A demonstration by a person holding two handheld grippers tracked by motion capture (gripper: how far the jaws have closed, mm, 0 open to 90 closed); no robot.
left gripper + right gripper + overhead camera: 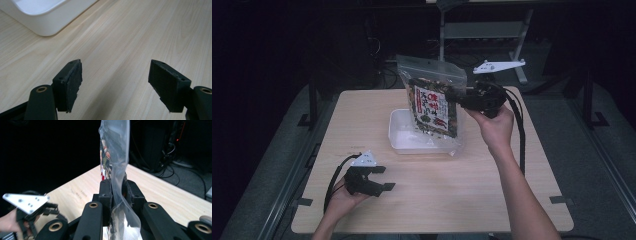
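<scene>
Nearest the high camera, the left gripper (382,178) rested low on the wooden table (472,195) with its jaws spread wide and empty. Farther back, the right gripper (455,99) had its jaws clamped on the edge of a clear zip bag of printed snack packets (432,102), holding it upright above the white plastic tray (399,136).
</scene>
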